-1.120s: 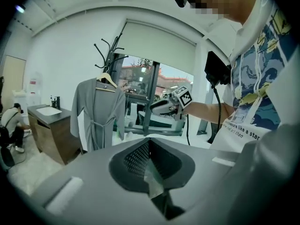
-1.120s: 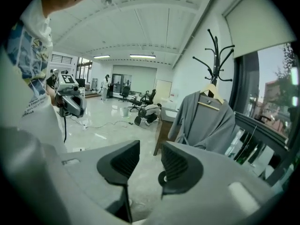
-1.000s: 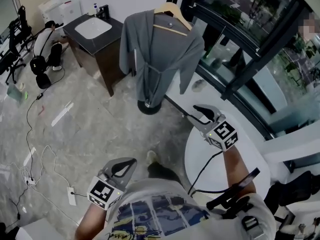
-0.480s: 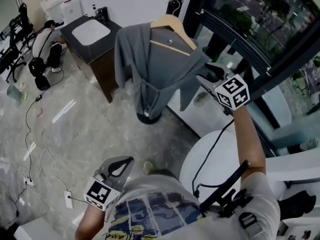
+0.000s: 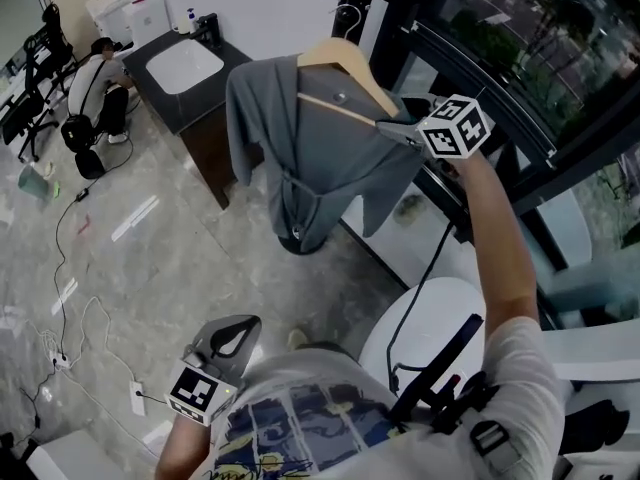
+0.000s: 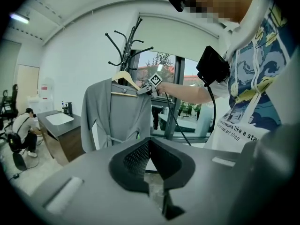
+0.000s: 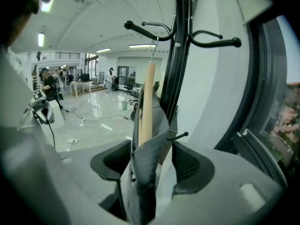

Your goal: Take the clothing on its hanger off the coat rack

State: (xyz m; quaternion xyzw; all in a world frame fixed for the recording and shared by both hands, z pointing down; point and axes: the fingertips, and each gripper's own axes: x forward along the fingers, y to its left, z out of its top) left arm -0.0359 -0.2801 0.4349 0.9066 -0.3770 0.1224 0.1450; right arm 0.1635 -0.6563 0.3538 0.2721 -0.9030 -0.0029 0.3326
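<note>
1. At the far side of the room, the grey robe (image 5: 310, 148) hangs on a wooden hanger (image 5: 345, 68), whose hook sits on the black coat rack (image 7: 180, 55).
2. The right claw (image 5: 392, 128) is at the hanger's right end. Its jaws have just been opening and stand wide, with the robe's shoulder and the hanger's tip between them. A clear gap shows beside the right pad.
3. The left claw (image 5: 248, 328) hangs low and near, beside the person's shirt (image 5: 310, 428), well apart from the robe. Its jaws are together on nothing.
4. From the head view, the robe hides most of the rack's post, and only the round base (image 5: 297, 238) shows below the hem. The picture's upper edge cuts off the rack's top.
5. From the right gripper view, whether the cloth touches the left pad cannot be told, and the claw's body cuts off the lower robe.
</note>
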